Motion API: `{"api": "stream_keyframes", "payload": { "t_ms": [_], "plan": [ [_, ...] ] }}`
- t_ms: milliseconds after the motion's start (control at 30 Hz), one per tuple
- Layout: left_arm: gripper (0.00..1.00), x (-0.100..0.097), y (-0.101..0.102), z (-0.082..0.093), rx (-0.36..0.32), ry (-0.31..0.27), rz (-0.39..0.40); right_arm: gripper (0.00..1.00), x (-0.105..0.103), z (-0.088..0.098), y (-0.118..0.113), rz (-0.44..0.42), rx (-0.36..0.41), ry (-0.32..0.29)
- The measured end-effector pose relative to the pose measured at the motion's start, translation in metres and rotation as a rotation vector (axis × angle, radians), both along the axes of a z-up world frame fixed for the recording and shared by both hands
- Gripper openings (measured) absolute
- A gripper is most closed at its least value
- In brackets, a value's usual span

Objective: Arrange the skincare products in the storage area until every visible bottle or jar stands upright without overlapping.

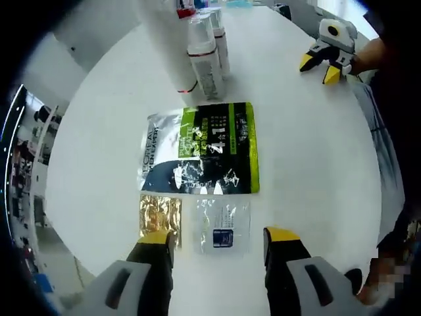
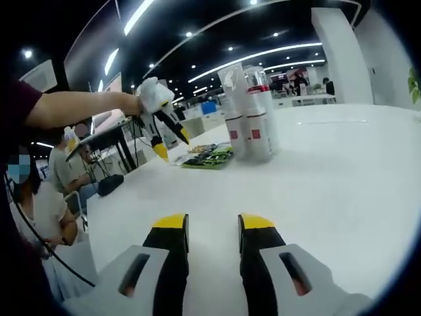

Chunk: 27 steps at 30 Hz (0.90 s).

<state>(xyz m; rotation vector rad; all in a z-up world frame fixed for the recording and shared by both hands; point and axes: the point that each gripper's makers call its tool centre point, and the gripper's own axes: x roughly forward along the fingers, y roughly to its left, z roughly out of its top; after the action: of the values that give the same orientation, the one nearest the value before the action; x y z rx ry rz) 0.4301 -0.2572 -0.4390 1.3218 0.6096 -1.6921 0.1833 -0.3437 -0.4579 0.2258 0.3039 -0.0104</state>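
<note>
Our left gripper (image 1: 219,245) hovers, fingers spread and empty like the right gripper's (image 2: 213,232), over the white tabletop (image 1: 309,145), upright tubes (image 1: 205,56) beyond, then the big limp, slippery sachet (image 1: 200,148), best pinched edgewise.

- Bare white table (image 1: 316,151) lies open to the right of the large sachet (image 1: 200,148).
- 2 small sachets (image 1: 191,224) lie just ahead of the jaws.
- Upright bottles (image 1: 197,52) block the far edge.

Tallest bottle (image 1: 164,39) cut off by top edge.
</note>
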Motion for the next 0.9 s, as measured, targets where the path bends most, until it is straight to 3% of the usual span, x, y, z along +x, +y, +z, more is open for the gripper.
{"api": "stream_keyframes", "payload": {
  "t_ms": [133,167,233,267,300,333,367,433,467,533,567,633,667,700,800,900],
  "plan": [
    [0.56,-0.013,-0.002,0.028,-0.176,0.002,0.062,0.29,0.000,0.001,-0.003,-0.013,0.013,-0.007],
    [0.56,-0.021,-0.005,0.041,-0.278,0.024,0.109,0.29,0.000,0.002,-0.003,-0.016,0.019,-0.010],
    [0.55,-0.033,-0.006,0.060,-0.411,0.069,0.192,0.29,-0.001,0.003,-0.004,-0.019,0.018,-0.013],
    [0.55,-0.044,-0.005,0.075,-0.525,0.109,0.253,0.29,0.000,0.003,-0.004,-0.020,0.021,-0.013],
    [0.55,-0.048,-0.004,0.080,-0.559,0.122,0.274,0.29,0.000,0.003,-0.004,-0.020,0.022,-0.014],
    [0.56,-0.056,0.000,0.089,-0.625,0.144,0.319,0.30,0.000,0.004,-0.004,-0.020,0.026,-0.015],
    [0.56,-0.076,0.008,0.105,-0.749,0.183,0.364,0.30,0.000,0.004,-0.005,-0.025,0.027,-0.020],
    [0.56,-0.091,0.018,0.113,-0.819,0.214,0.405,0.30,-0.001,0.007,-0.005,-0.025,0.028,-0.026],
    [0.56,-0.113,0.027,0.127,-0.951,0.293,0.467,0.30,-0.001,0.010,-0.005,-0.031,0.043,-0.041],
    [0.57,-0.141,0.046,0.130,-1.028,0.353,0.505,0.29,-0.003,0.017,-0.005,-0.035,0.048,-0.066],
    [0.59,-0.148,0.058,0.133,-1.105,0.385,0.584,0.29,-0.005,0.021,-0.004,-0.040,0.044,-0.075],
    [0.59,-0.165,0.073,0.131,-1.154,0.458,0.632,0.29,-0.007,0.031,-0.001,-0.045,0.028,-0.100],
    [0.59,-0.168,0.081,0.130,-1.182,0.462,0.663,0.29,-0.008,0.036,0.002,-0.042,0.034,-0.116],
    [0.60,-0.168,0.098,0.125,-1.242,0.461,0.755,0.29,-0.010,0.050,0.009,-0.036,0.052,-0.159],
    [0.62,-0.174,0.114,0.113,-1.272,0.467,0.809,0.33,-0.013,0.065,0.019,-0.017,0.008,-0.185],
    [0.70,-0.184,0.120,0.100,-1.237,0.440,0.830,0.36,-0.014,0.083,0.028,0.005,-0.018,-0.226]
  ]
}}
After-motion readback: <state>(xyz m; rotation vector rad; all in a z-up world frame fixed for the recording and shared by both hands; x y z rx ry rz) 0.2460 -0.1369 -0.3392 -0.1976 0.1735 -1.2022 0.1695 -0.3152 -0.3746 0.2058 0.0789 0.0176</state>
